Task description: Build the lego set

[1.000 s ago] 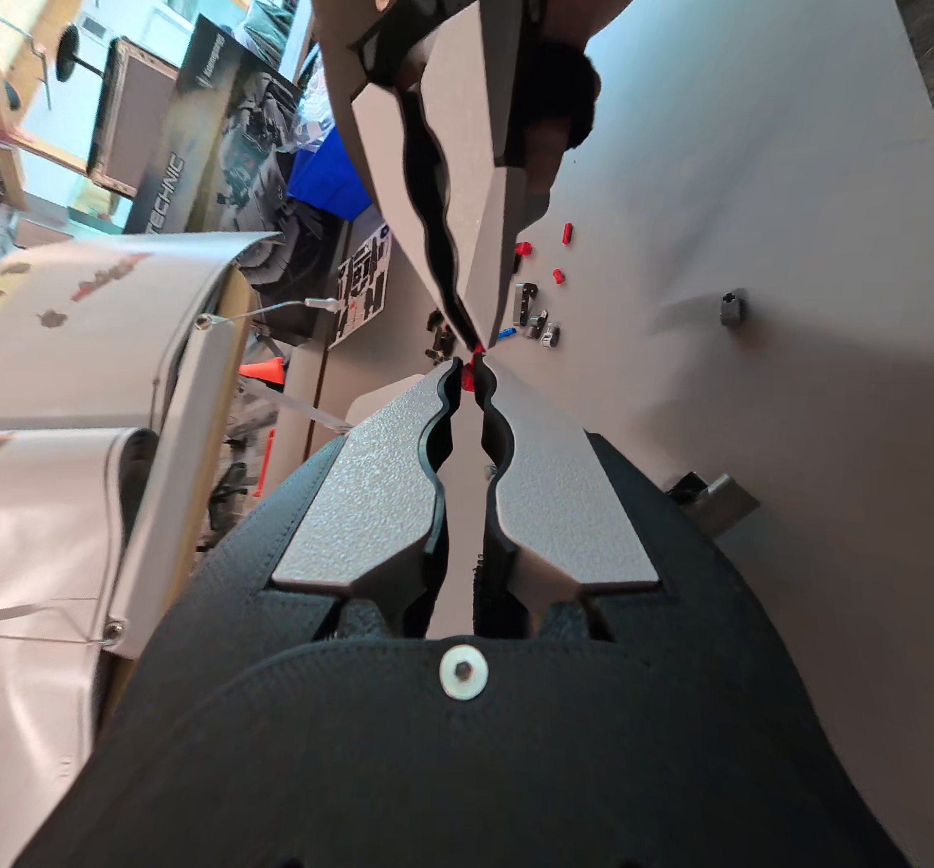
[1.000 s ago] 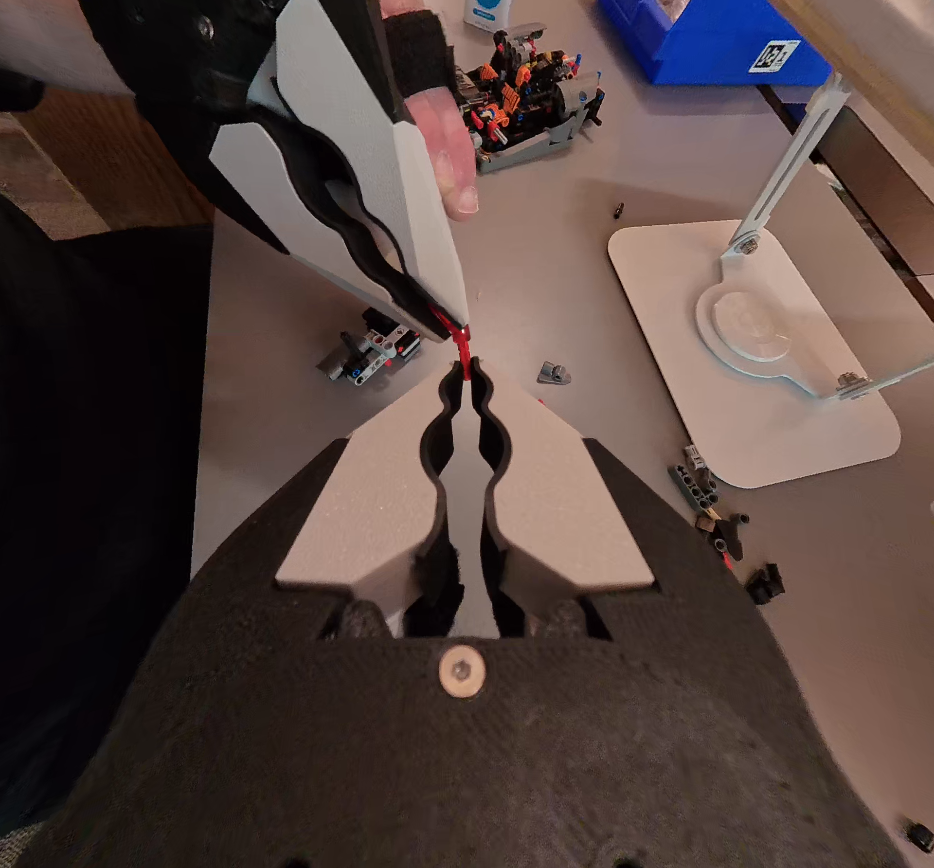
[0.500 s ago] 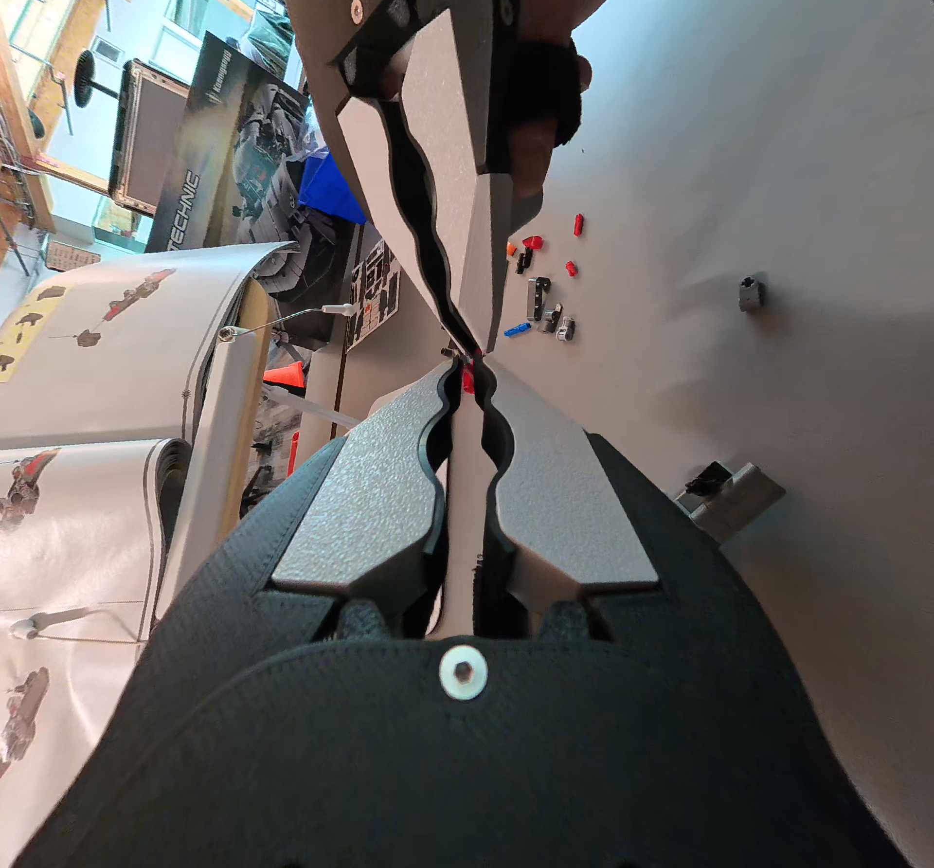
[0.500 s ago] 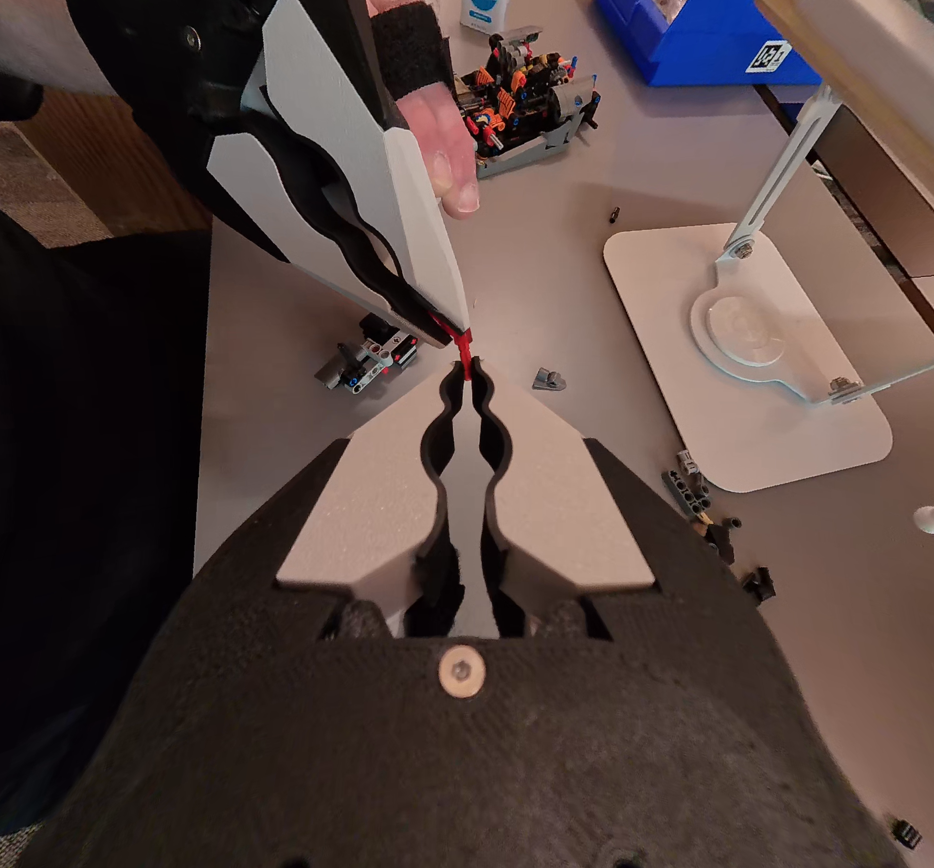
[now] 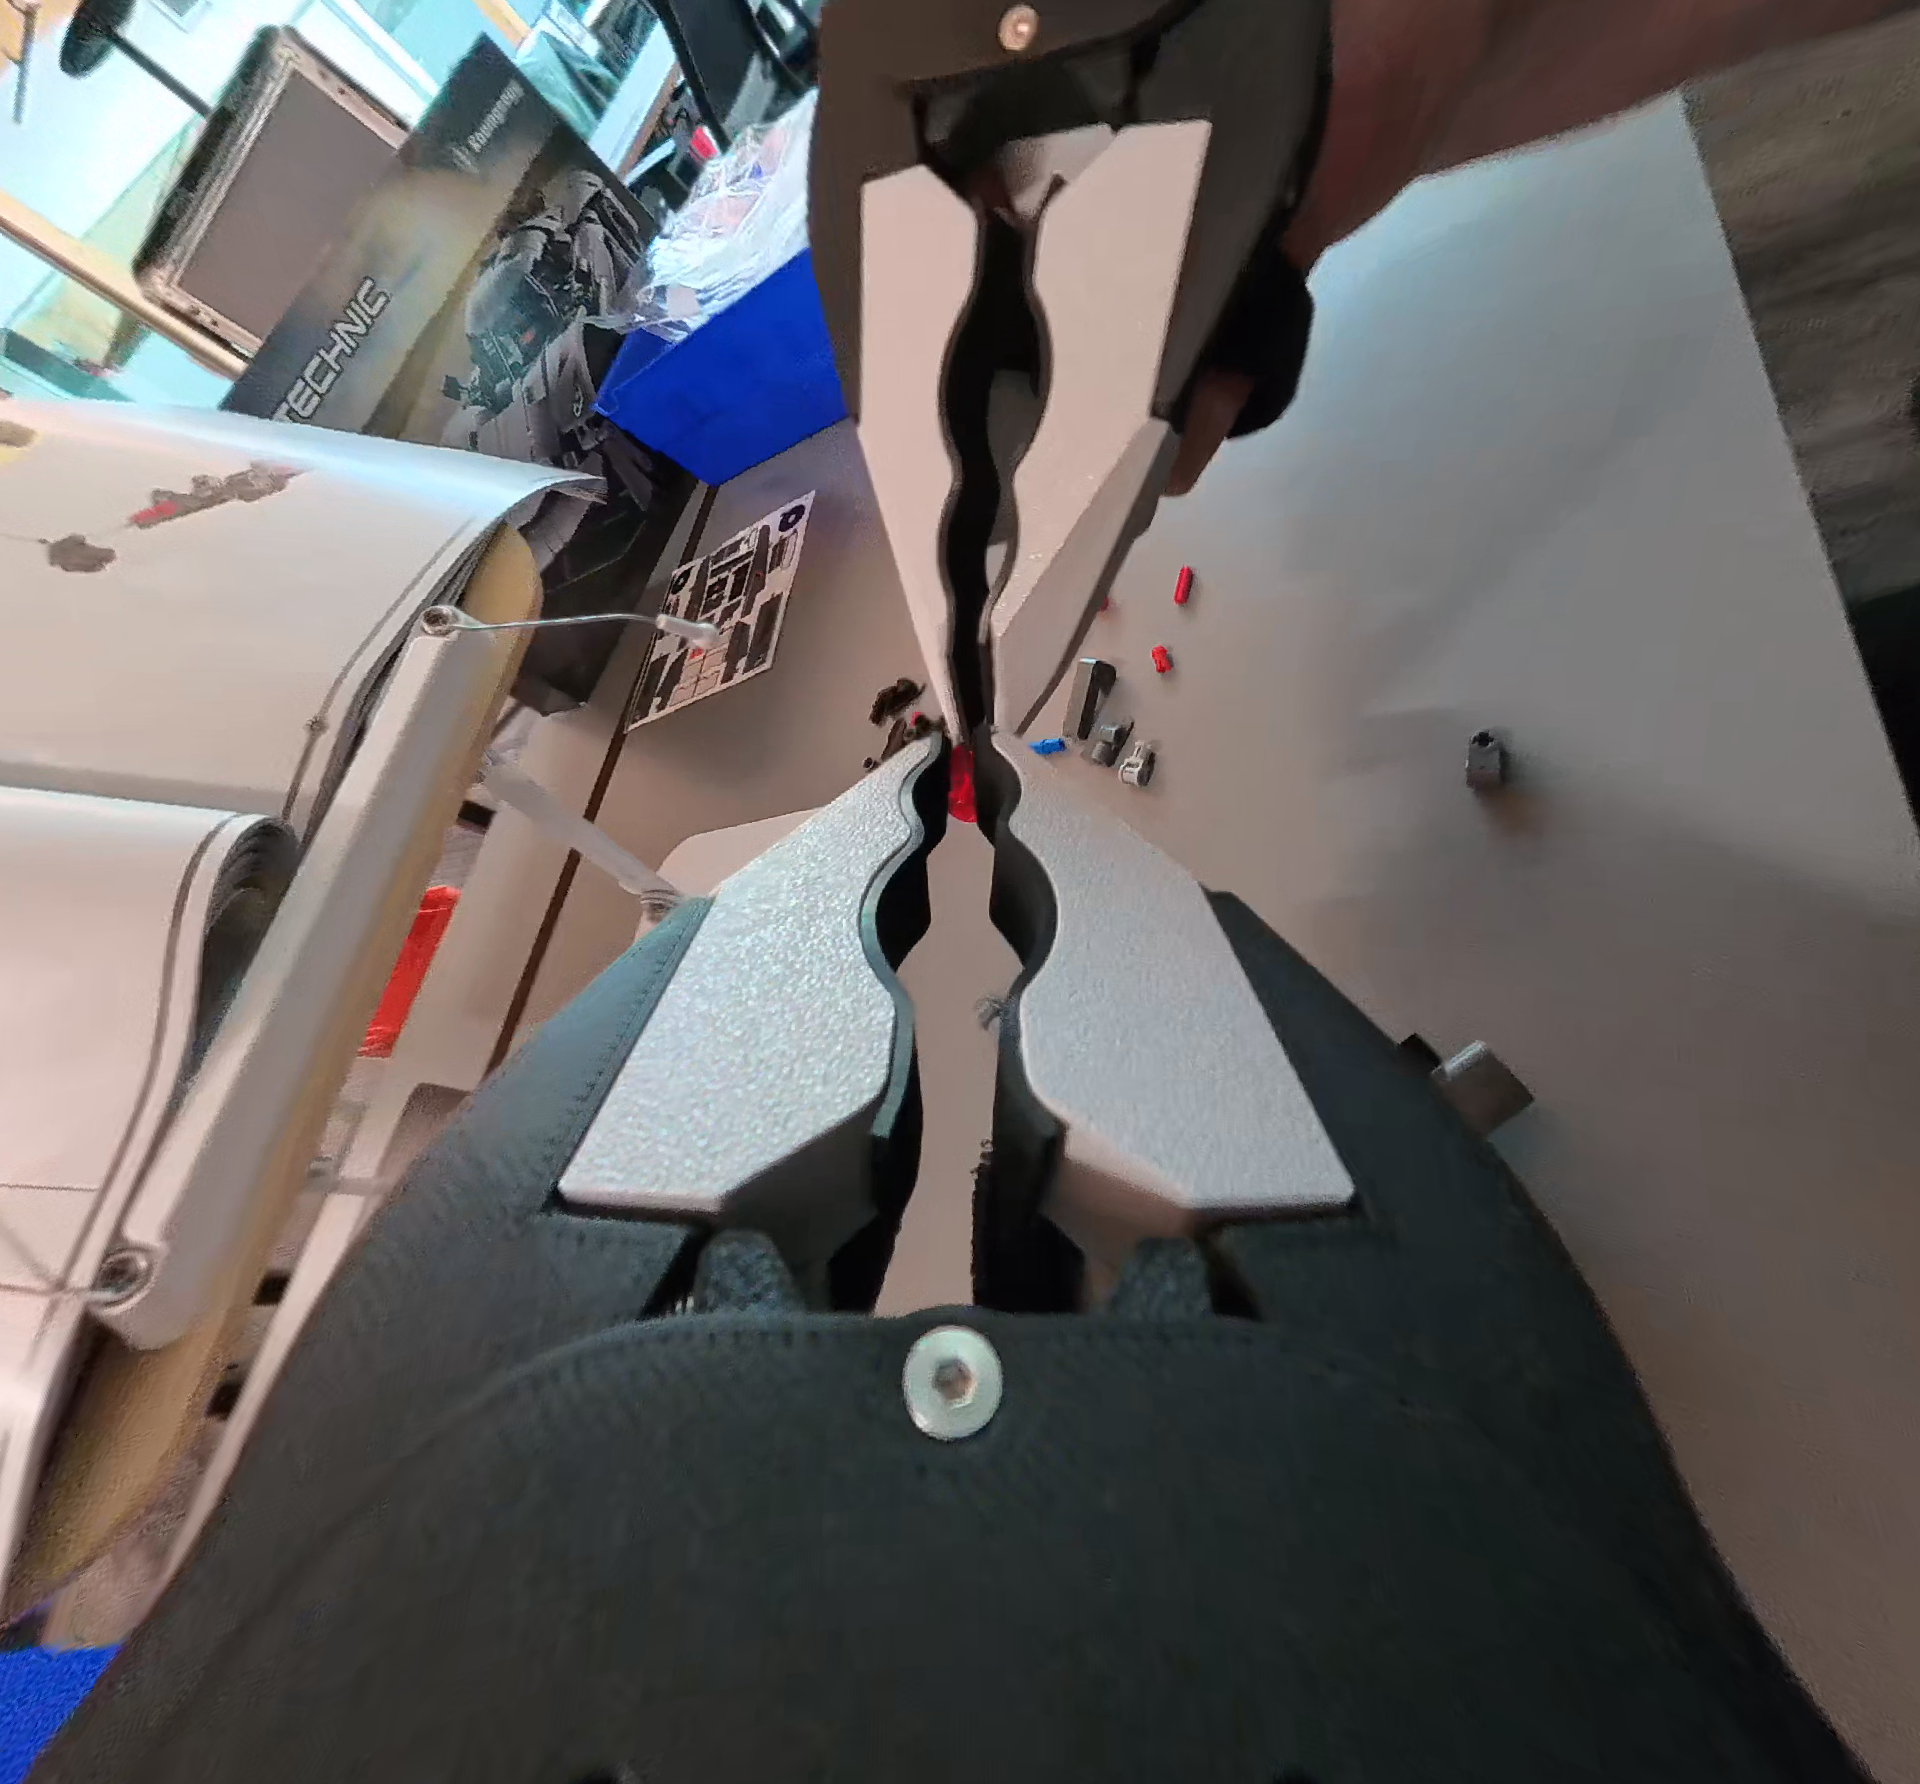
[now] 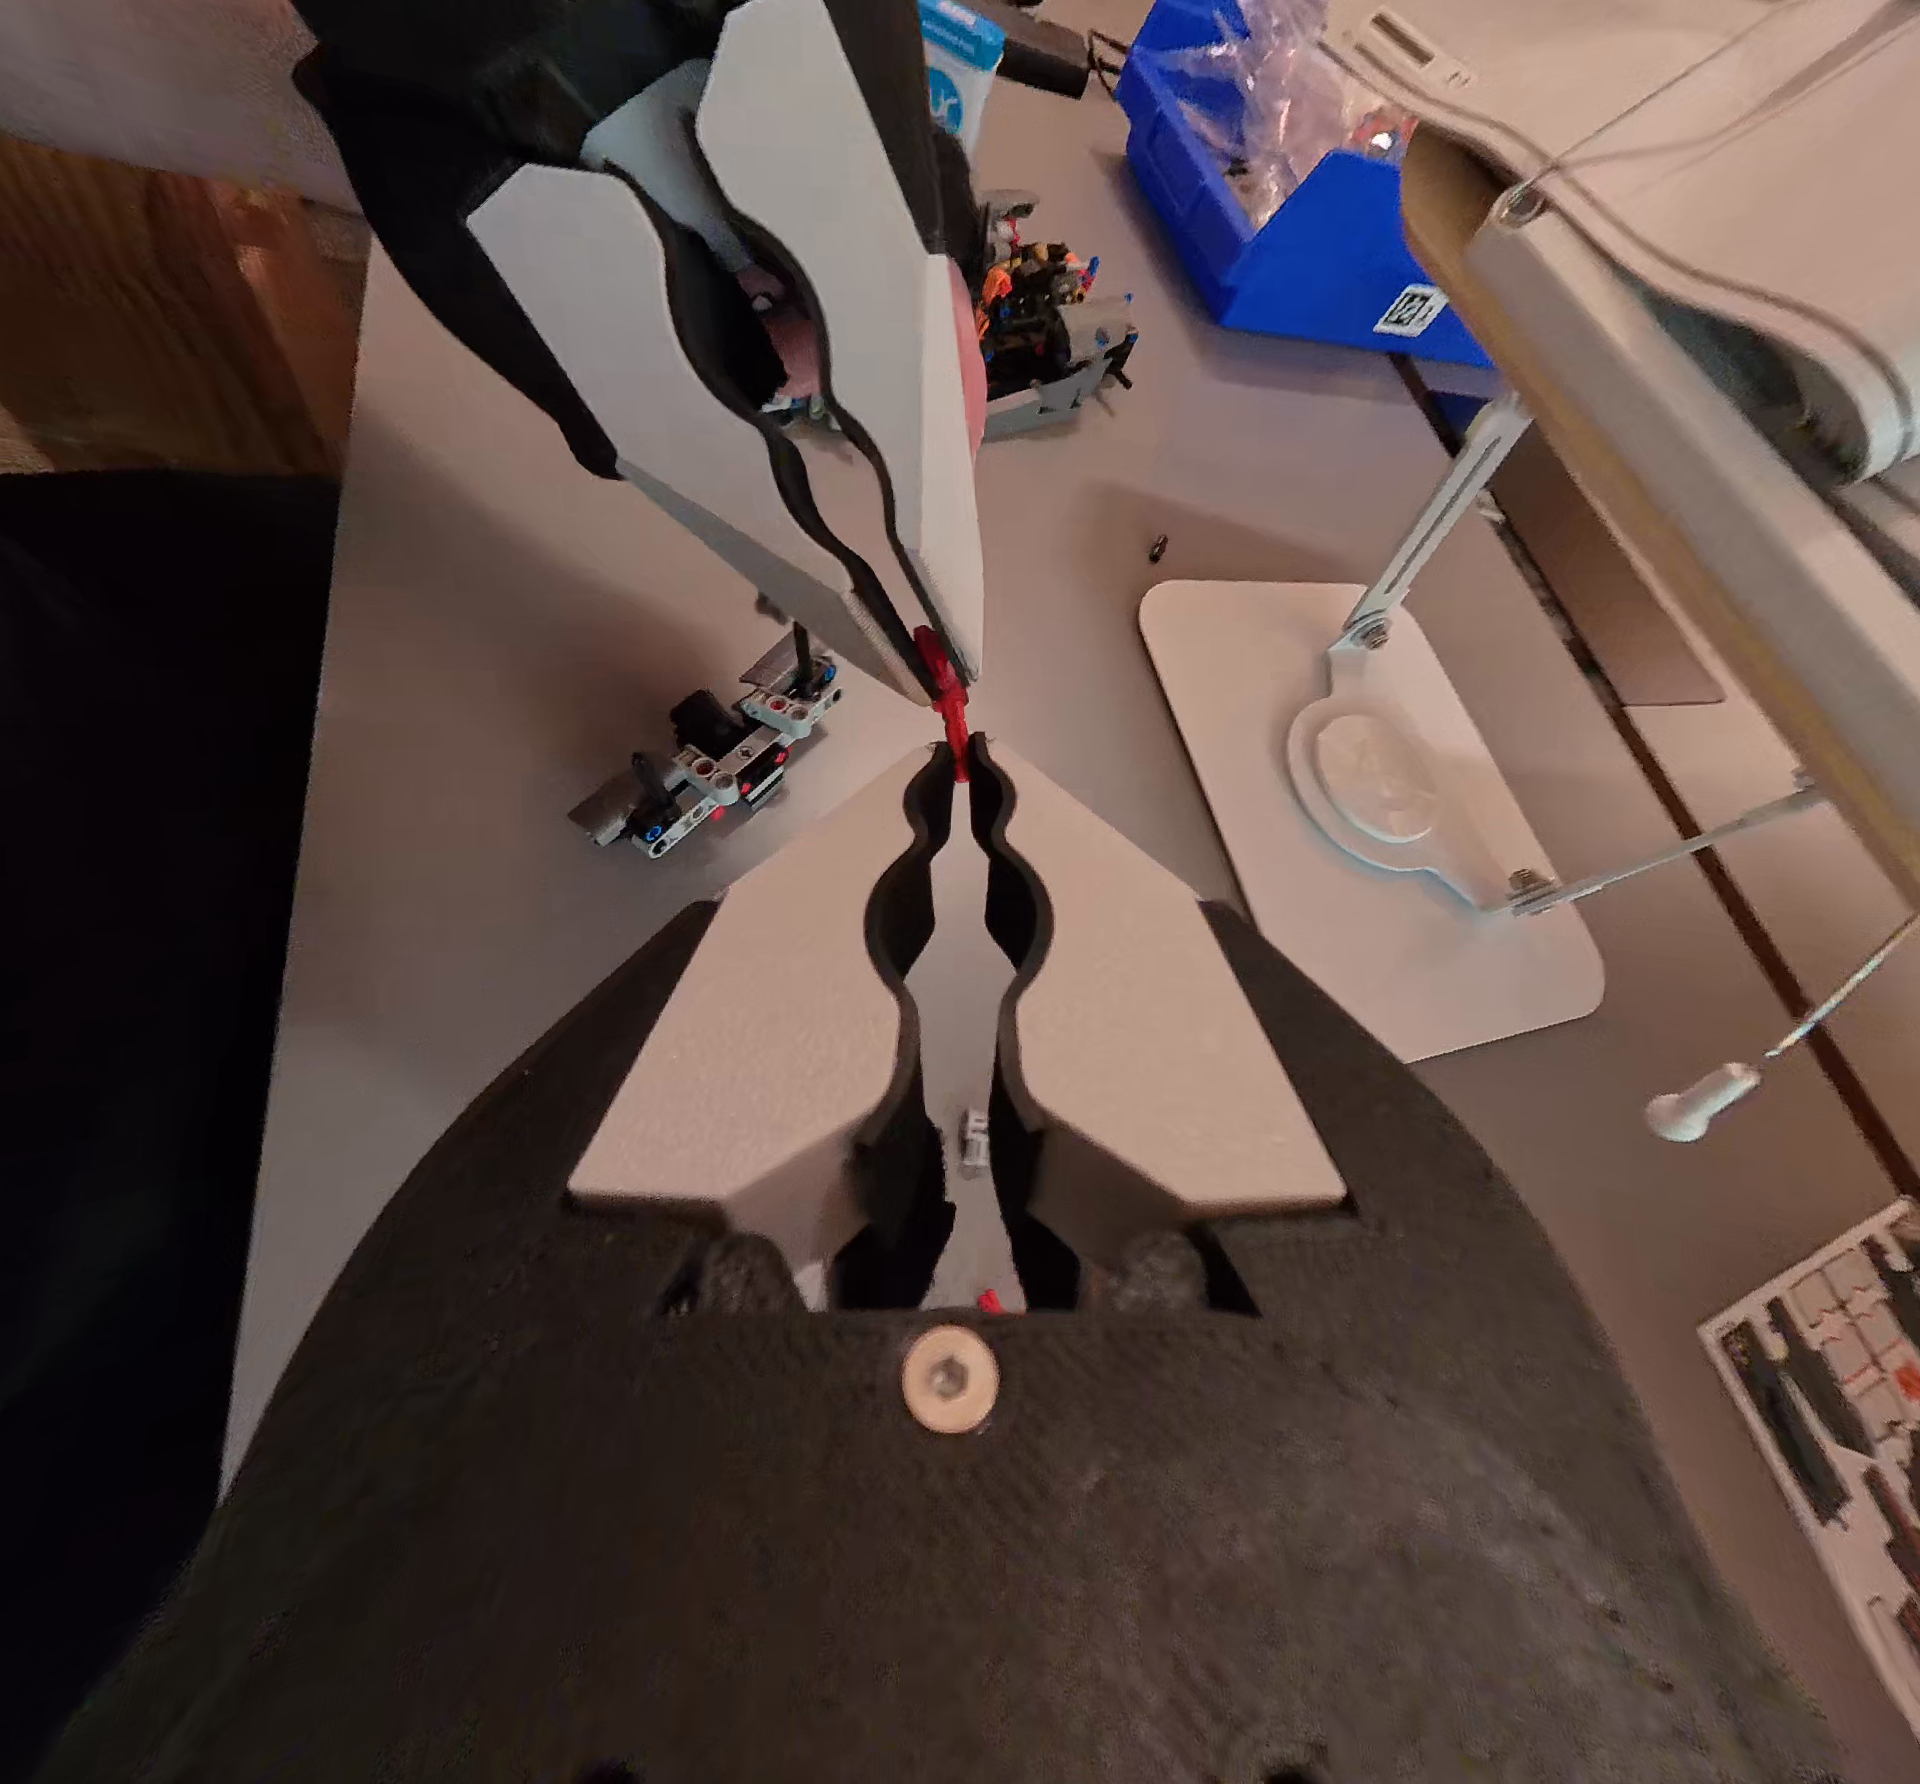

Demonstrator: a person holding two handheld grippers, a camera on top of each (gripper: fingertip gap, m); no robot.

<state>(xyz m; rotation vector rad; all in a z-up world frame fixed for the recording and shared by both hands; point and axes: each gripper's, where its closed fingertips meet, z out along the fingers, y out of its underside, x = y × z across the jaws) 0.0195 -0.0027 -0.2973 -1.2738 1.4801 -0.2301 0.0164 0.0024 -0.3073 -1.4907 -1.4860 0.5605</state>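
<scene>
A small red Lego piece is held in the air above the grey table, between the two grippers, which meet tip to tip. My right gripper is shut on its near end. My left gripper comes in from the upper left and is shut on its far end. In the left wrist view, my left gripper is shut on the red piece, and the right gripper comes down from above. I cannot tell whether the red piece is one part or two joined parts.
A small grey and black sub-assembly lies on the table below. A larger build, a blue bin and a white stand base are farther off. A sticker sheet, loose pieces and an instruction booklet are nearby.
Both grippers stay shut on the red piece. They have turned relative to each other, and the right gripper has pulled back, bringing the sticker sheet into its view.
</scene>
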